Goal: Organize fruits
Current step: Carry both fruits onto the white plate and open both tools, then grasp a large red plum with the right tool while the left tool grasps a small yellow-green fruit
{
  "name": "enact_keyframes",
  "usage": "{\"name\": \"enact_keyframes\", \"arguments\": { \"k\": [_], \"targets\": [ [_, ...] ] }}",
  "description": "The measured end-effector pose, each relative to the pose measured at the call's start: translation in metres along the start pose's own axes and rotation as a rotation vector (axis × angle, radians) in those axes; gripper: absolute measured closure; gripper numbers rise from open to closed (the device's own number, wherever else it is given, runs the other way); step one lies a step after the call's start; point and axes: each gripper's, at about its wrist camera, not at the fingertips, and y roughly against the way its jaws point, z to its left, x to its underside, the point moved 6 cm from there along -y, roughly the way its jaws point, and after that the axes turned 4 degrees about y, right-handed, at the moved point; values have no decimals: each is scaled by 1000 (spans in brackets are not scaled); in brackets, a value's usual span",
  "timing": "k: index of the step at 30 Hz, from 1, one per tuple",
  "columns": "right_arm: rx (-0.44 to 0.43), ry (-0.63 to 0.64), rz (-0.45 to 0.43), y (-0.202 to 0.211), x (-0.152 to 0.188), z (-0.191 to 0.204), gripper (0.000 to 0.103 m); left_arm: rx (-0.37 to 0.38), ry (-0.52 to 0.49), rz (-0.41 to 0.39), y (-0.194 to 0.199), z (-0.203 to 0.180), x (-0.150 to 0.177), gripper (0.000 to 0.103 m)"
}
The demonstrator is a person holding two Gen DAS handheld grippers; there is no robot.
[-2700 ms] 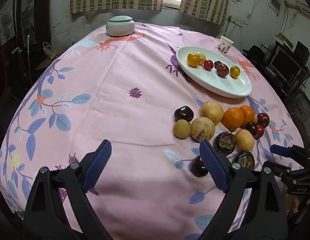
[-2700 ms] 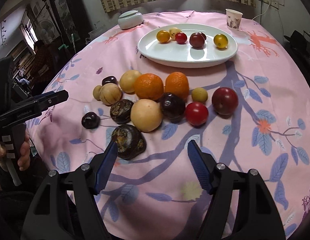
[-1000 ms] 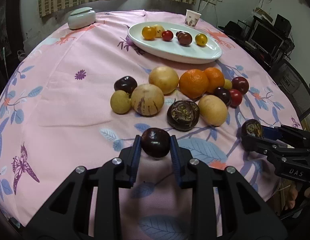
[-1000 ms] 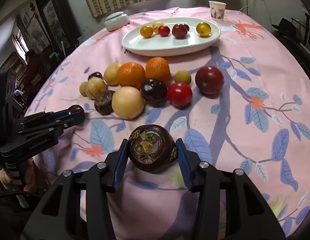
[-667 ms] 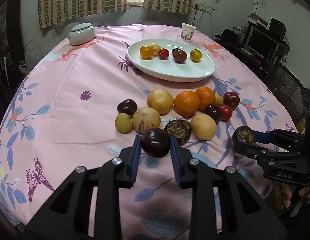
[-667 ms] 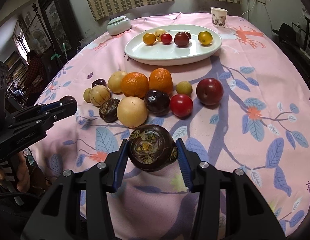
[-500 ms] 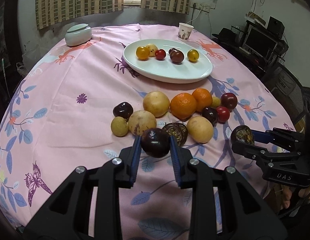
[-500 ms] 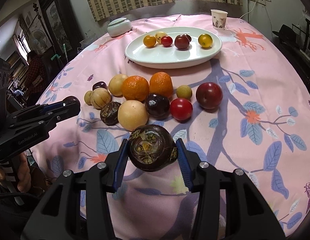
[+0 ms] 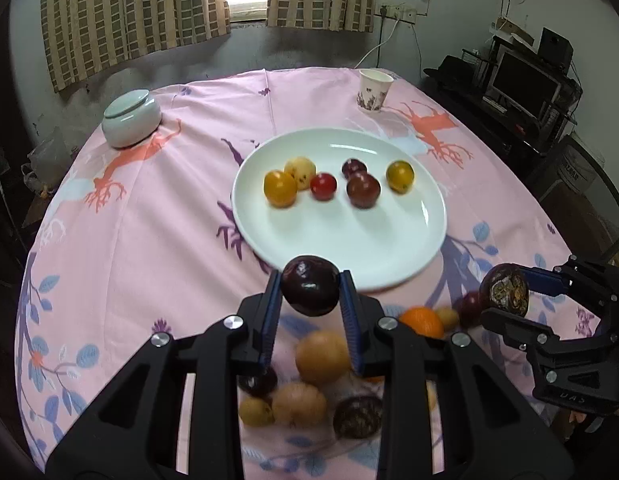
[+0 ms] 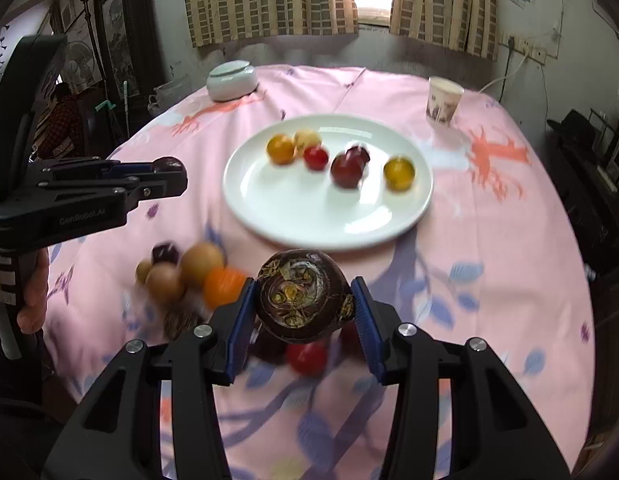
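Observation:
My left gripper (image 9: 309,292) is shut on a small dark purple fruit (image 9: 309,290), held in the air just before the near rim of the white oval plate (image 9: 389,248). My right gripper (image 10: 303,300) is shut on a larger dark, wrinkled fruit (image 10: 303,294), also raised, short of the plate (image 10: 309,212). The plate carries several small fruits: yellow, red and dark ones (image 9: 361,190). A heap of loose fruits lies on the pink cloth below both grippers, with an orange (image 9: 421,322) and tan round fruits (image 9: 321,356) among them. Each gripper shows in the other's view, the right one (image 9: 505,294) and the left one (image 10: 165,172).
A pale lidded jar (image 9: 131,118) stands at the back left of the round table and a paper cup (image 9: 373,90) at the back right. Shelves with a monitor (image 9: 525,80) stand to the right of the table. A dark cabinet stands on the left.
Both grippers have lifted their fruits off the cloth and moved forward over the fruit heap toward the plate, which now looks much nearer. The grips have not changed.

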Motion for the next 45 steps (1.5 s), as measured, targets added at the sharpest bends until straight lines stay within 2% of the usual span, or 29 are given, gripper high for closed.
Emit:
{"name": "enact_keyframes", "arguments": {
  "k": [5, 8, 11, 14, 17, 24, 26, 28, 29, 30, 33, 36, 38, 41, 43, 45],
  "targets": [
    [10, -12, -12, -32, -56, -28, 55, -14, -15, 9, -41, -11, -68, 74],
    [43, -22, 4, -63, -81, -49, 55, -39, -5, 49, -81, -15, -93, 74],
    [88, 38, 32, -93, -94, -58, 56, -22, 47, 103, -124, -14, -112, 74],
    [86, 82, 82, -121, -99, -60, 56, -24, 72, 151, -159, -12, -122, 74],
    [107, 110, 91, -135, -101, -63, 56, -7, 81, 187, -180, -10, -123, 74],
    [108, 95, 75, -147, -102, -72, 56, 3, 78, 212, -199, -9, -124, 73],
    [113, 91, 70, -148, -104, -74, 55, 3, 71, 218, -200, -11, -124, 73],
    [134, 106, 69, -149, -104, -75, 52, -3, 68, 210, -198, -13, -125, 67],
    [148, 112, 64, -148, -105, -75, 45, -6, 64, 201, -195, -14, -126, 55],
    [159, 112, 54, -145, -106, -75, 44, -10, 59, 187, -190, -14, -127, 43],
    [150, 89, 35, -132, -106, -76, 43, -26, 33, 146, -170, -16, -130, 39],
    [122, 56, 16, -108, -102, -73, 40, -2, 30, 110, -140, -17, -124, 35],
    [106, 29, 2, -89, -95, -71, 39, 13, 19, 85, -115, -19, -112, 29],
    [70, -12, -13, -60, -79, -66, 39, -4, -23, 42, -77, -23, -82, 28],
    [74, -27, -10, -43, -65, -60, 39, -1, -36, 10, -51, -26, -58, 28],
    [97, -25, 10, -32, -49, -53, 39, -8, -42, -23, -28, -27, -31, 22]
  ]
}}
